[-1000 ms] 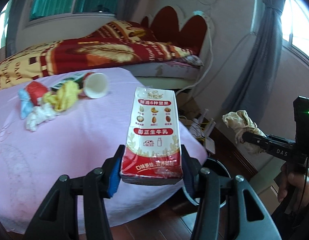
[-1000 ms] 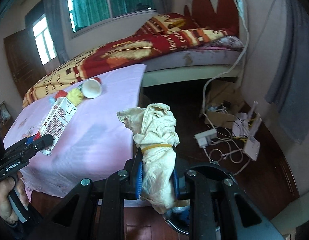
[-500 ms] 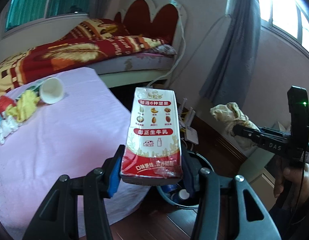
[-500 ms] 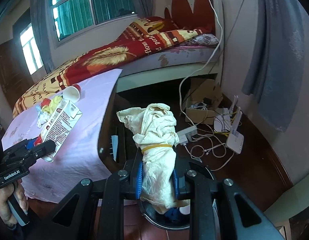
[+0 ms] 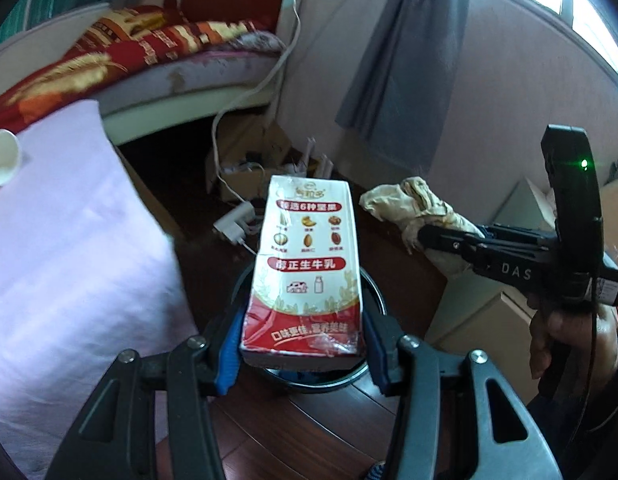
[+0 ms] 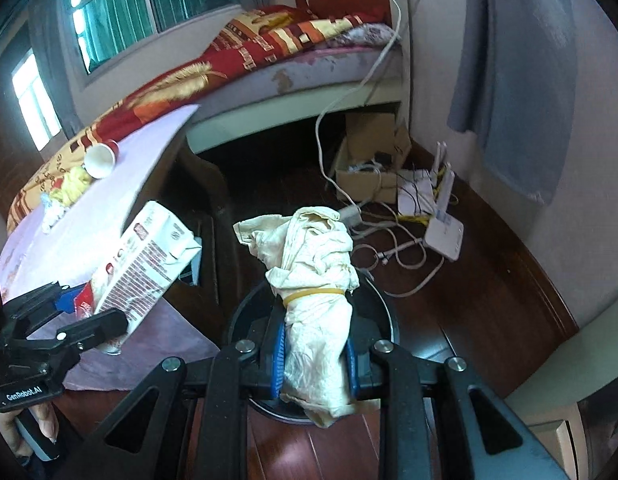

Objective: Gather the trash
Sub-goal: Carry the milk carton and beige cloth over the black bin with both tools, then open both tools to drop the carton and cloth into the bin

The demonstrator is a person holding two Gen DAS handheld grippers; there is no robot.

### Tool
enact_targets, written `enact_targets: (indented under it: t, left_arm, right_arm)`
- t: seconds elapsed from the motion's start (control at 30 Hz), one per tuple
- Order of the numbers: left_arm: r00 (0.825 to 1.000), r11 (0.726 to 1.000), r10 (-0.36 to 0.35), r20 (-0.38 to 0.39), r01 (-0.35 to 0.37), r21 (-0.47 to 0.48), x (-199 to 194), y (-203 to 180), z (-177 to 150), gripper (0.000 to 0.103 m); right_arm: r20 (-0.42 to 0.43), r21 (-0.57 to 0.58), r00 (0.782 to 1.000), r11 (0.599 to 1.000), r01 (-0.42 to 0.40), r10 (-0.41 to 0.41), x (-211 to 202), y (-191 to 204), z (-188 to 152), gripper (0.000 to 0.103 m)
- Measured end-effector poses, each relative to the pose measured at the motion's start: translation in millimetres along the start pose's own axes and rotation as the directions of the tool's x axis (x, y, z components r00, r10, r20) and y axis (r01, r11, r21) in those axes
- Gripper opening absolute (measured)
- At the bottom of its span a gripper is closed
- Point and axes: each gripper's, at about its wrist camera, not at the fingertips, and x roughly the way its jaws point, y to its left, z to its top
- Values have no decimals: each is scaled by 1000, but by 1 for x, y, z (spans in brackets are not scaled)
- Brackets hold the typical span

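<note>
1. Left gripper [image 5: 303, 354] is clamping the milk carton [image 5: 307, 264] by its lower end, blue pads pressing both narrow sides. The carton is standing upright between the jaws.
2. Right gripper [image 6: 315, 364] is clamping a crumpled cream wrapper [image 6: 315, 300], a bundle with a yellow rubber band around its middle. The bottom is hanging below the pads and the top is flopping to the left.
3. Both loads are hanging over the round black bin [image 6: 383, 312] on the dark wood floor [image 6: 469, 312], just right of the pink-covered table [image 5: 61, 248]. In the left wrist view the bin's rim [image 5: 375, 288] is showing behind and under the carton; in the right wrist view it is ringing the wrapper.
4. Step in hand, as I judge it: carrying two pieces to the bin, at the drop point or nearly.
5. Next move calls for both jaws letting go with each item inside the rim. The carton is tall and stiff, so it could catch on the rim if it's off-centre. The wrapper is soft and may cling to a pad.
6. More trash is waiting on the far side of the table: a tipped paper cup [image 6: 101, 158], a yellow crumpled piece [image 6: 75, 184] beside it, and smaller bits too blurred to name.
7. Cables, a power strip [image 5: 235, 226] and a white router [image 6: 443, 232] are lying on the floor beyond the bin, clear of the drop.
</note>
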Motion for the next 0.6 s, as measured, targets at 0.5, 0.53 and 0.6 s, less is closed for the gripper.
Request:
enact_targets:
  t: [0.5, 0.53, 0.6]
  left_arm:
    - [985, 999, -8, -174, 1, -40, 82, 6, -14, 53]
    - [982, 999, -13, -187, 5, -46, 87, 8, -15, 53]
    - [977, 997, -42, -211, 28, -65, 96, 13, -19, 53]
  right_arm:
    - [-187, -88, 982, 995, -40, 23, 87, -2, -32, 25]
    - [-198, -99, 980, 994, -42, 22, 94, -1, -33, 25]
    - [-224, -107, 974, 993, -41, 16, 110, 1, -39, 29]
